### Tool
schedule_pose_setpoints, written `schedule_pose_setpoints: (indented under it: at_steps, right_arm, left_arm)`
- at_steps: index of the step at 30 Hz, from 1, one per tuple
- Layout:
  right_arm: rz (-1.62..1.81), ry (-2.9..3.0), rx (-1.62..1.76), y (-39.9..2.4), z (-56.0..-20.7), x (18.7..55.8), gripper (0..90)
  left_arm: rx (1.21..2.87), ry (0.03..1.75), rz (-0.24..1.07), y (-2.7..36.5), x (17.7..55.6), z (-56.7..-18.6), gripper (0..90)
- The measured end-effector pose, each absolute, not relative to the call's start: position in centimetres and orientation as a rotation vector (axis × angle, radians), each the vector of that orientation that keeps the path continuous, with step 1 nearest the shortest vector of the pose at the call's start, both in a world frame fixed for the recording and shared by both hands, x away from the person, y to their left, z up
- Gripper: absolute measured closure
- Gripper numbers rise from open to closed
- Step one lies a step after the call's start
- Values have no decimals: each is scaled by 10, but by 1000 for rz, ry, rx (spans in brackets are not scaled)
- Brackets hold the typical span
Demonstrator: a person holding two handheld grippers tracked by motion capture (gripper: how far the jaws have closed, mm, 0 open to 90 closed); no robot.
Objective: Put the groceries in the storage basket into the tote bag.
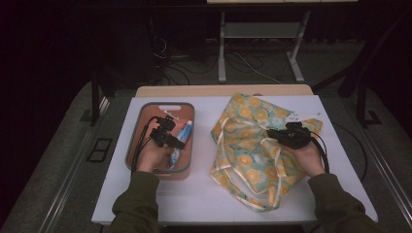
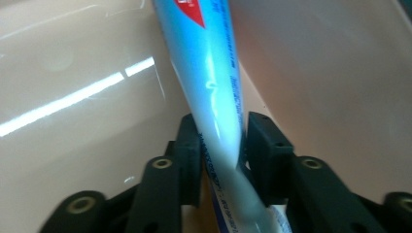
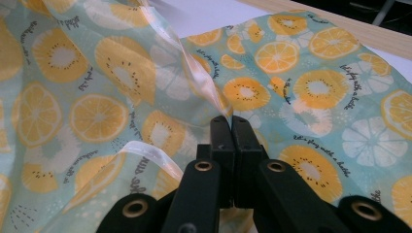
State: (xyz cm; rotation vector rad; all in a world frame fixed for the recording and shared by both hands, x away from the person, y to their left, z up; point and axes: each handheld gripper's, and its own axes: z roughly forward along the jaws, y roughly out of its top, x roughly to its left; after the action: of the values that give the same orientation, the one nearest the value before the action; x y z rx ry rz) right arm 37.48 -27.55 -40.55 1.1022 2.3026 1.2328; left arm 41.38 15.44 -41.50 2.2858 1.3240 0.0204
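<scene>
My left gripper [image 1: 171, 140] is down inside the pink tray [image 1: 137, 127], and its two black jaws squeeze a blue tube [image 1: 183, 134]. In the left gripper view the tube [image 2: 209, 77] runs up from between the jaws, which press on it from both sides. The tube is light blue with small dark writing along its side and a red patch near the top. Behind it I see the smooth pink floor and wall of the tray [image 2: 73, 92], with bright stripes of light on it.

My right gripper [image 1: 273, 135] is over the fruit bag [image 1: 252, 119]. In the right gripper view the gripper's [image 3: 228, 121] jaws are pressed tight together and they pinch the bag [image 3: 311, 87] right at its shiny edge band [image 3: 194, 73]. The cloth lifts up a little where I hold it. The bag is pale green with orange slices, kiwi slices and small black words on it.

From the high view, the tray sits on the left part of the white table [image 1: 204, 194] and the bag lies crumpled on the right part. They are apart, with bare table between them. A loop of pale strap [image 1: 243, 194] from the bag lies on the table near me. My hands come in from the bottom in green sleeves [image 1: 138, 201]. Past the far table edge I see a dark floor with cables [image 1: 170, 63] and metal legs [image 1: 222, 48].
</scene>
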Motion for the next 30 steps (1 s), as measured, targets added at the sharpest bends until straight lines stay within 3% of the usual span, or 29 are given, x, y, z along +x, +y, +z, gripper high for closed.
schedule_pose_setpoints:
  at_steps: [4,17,30]
  right_arm:
    - [1237,2299,1105,-276,-405,375,895]
    - [1248,2288,1102,-277,-404,375,895]
    - [1277,2262,1106,-281,-399,374,895]
  left_arm:
    - [2284,1325,81,161,411,-409,756]
    - [2145,1166,260,172,389,-334,758]
    - [2193,801,149,81,354,-306,758]
